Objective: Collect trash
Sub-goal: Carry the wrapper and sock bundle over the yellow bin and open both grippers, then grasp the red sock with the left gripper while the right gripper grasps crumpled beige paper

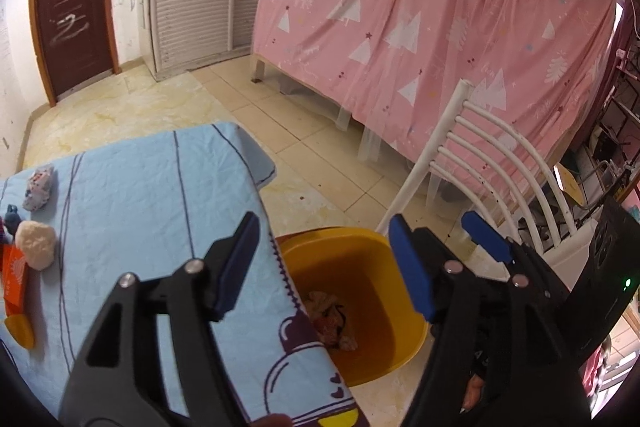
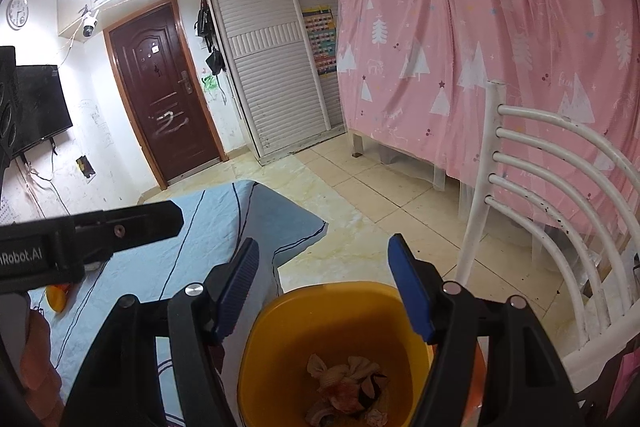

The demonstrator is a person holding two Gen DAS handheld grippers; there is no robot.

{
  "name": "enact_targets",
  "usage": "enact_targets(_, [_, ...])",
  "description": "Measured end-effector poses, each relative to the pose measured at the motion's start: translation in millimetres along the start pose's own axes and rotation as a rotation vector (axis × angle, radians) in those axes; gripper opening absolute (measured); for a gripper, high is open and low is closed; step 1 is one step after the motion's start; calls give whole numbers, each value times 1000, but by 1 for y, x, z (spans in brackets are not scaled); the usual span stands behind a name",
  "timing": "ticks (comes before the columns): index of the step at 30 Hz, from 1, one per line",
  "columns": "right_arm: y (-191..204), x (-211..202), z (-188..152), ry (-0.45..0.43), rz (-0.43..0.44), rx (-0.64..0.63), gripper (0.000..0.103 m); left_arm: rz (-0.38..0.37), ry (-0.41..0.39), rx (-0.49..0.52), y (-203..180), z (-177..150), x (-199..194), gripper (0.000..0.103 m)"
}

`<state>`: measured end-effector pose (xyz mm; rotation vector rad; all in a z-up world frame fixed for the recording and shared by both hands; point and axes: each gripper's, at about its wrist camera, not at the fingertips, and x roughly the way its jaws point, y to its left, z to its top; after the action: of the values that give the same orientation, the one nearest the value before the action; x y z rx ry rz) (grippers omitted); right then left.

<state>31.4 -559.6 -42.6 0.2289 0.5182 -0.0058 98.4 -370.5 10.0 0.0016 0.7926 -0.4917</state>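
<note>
Down in the yellow bin (image 2: 280, 355), beside the counter's right edge, crumpled trash (image 2: 348, 387) lies on the bottom. Your right tool (image 2: 324, 287) hangs above the bin's mouth with its blue pads apart and nothing between them. Your left tool (image 1: 324, 267) is over the counter's right edge and the bin, jaws likewise spread and empty. On the counter (image 1: 132, 195), under its pale blue cloth, more scraps wait near the left edge: a cream-coloured wad (image 1: 37, 243), a crumpled printed piece (image 1: 39, 187) behind it, an orange packet (image 1: 14, 279) and a yellow scrap (image 1: 21, 331). A white chair (image 2: 560, 211) stands just beyond the bin.
</note>
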Motion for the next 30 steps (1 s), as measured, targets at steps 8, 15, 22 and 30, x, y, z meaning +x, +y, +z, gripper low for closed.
enact_targets(8, [28, 5, 7, 11, 30, -53, 61, 19, -39, -37, 25, 4, -23, 64])
enact_targets(15, [68, 17, 12, 31, 67, -120, 61, 51, -73, -96, 54, 9, -41, 64])
enact_targets(22, [111, 29, 19, 42, 119, -173, 61, 111, -97, -147, 93, 13, -58, 64])
enact_targets(30, [165, 45, 23, 74, 186, -234, 61, 241, -117, -188, 161, 8, -83, 71])
